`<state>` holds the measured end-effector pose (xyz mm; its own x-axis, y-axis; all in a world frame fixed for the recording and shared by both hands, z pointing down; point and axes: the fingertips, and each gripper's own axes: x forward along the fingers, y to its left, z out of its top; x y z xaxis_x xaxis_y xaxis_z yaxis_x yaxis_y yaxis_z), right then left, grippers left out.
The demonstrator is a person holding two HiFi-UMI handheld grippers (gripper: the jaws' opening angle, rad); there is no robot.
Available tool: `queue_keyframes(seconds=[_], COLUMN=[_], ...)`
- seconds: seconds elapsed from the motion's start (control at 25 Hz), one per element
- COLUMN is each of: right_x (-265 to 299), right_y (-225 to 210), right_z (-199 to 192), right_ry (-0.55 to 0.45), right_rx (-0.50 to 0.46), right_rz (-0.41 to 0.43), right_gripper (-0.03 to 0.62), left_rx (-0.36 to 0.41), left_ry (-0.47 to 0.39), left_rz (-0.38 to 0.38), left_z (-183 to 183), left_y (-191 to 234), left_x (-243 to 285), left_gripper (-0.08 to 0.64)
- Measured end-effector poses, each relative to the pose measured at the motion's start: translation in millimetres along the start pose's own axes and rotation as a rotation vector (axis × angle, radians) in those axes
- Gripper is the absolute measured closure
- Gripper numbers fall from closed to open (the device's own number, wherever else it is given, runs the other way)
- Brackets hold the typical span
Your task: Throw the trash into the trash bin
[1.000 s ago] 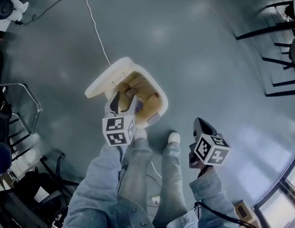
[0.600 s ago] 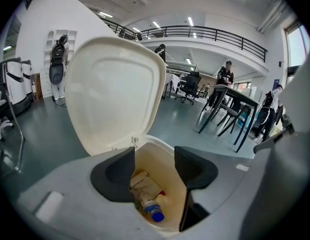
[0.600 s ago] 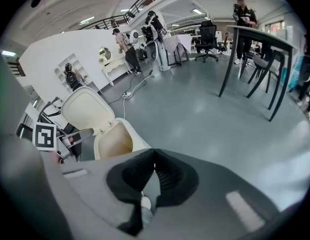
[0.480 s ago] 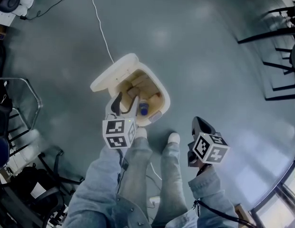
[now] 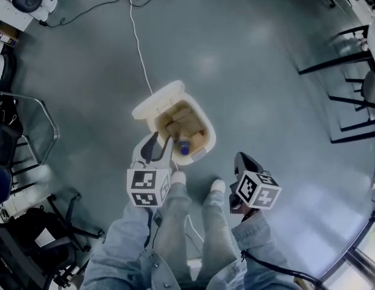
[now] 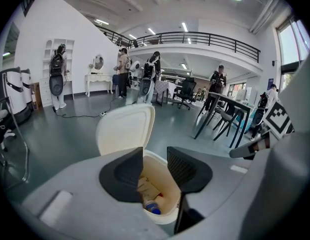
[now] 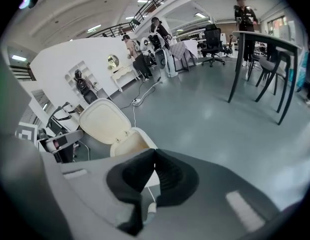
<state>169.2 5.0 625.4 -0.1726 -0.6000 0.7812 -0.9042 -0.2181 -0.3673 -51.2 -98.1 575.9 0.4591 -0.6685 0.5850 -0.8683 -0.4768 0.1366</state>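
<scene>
The cream trash bin (image 5: 207, 139) stands on the grey floor with its lid (image 5: 156, 103) tipped open. Inside it, among brown paper trash, lies a bottle with a blue cap (image 5: 184, 146). My left gripper (image 5: 163, 139) hovers above the bin's near rim. In the left gripper view the left gripper (image 6: 155, 160) has its jaws apart and closing with nothing between them, and through the gap I see the bin (image 6: 171, 215) and the bottle (image 6: 153, 209). My right gripper (image 5: 241, 161) hangs to the right of the bin. The right gripper (image 7: 155, 156) is shut and empty.
A white cable (image 5: 139, 44) runs from the bin to the far floor. Black table and chair legs (image 5: 348, 65) stand at the right, a chair and bags (image 5: 24, 234) at the left. The person's shoes (image 5: 178, 177) are just in front of the bin. People stand far off (image 6: 124, 66).
My left gripper has risen away from the bin and its jaws have narrowed. The blue-capped bottle now lies in the bin. My right gripper has lifted slightly.
</scene>
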Motion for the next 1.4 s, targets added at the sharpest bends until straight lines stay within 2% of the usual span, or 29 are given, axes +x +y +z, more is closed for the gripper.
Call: queue_keyframes(seconds=[0.24,0.52,0.72,0.8,0.96,1.2,1.4], right_x=[-58.4,-141.4,-196.3,-213.3,-248.8,-264.2,-265.5], right_y=[54.0,117.3,151.0,159.8,145.4,106.6,105.3], right_z=[54.9,118.9,153.8,173.1,207.7,216.4,216.1], right_ry=[-0.082,-0.183,-0.252,-0.293,-0.385,-0.411,-0.406], right_rx=[-0.034,-0.119,-0.167,-0.199,-0.215,-0.171,-0.179], right_rz=[0.088,0.203,0.267,0.280,0.234,0.151,0.140], right_gripper=[0.588,0.589,0.589,0.588,0.589,0.589,0.589], left_rx=[-0.029,-0.083,-0.123,-0.108,-0.038,-0.080,-0.087], left_ry=[-0.064,-0.189,-0.267,-0.294,-0.314,-0.338,-0.337], left_rz=[0.073,0.166,0.241,0.280,0.321,0.374,0.372], left_z=[60.7,136.1,172.1,184.6,201.5,210.5,212.8], left_y=[-6.7,-20.9,-19.4,-13.6,-2.3,28.0,29.5], left_x=[-80.2,-174.0,-233.5,-252.9,-282.6,-302.1,-299.2], left_gripper=[0.488,0.545,0.551,0.551,0.551,0.551,0.551])
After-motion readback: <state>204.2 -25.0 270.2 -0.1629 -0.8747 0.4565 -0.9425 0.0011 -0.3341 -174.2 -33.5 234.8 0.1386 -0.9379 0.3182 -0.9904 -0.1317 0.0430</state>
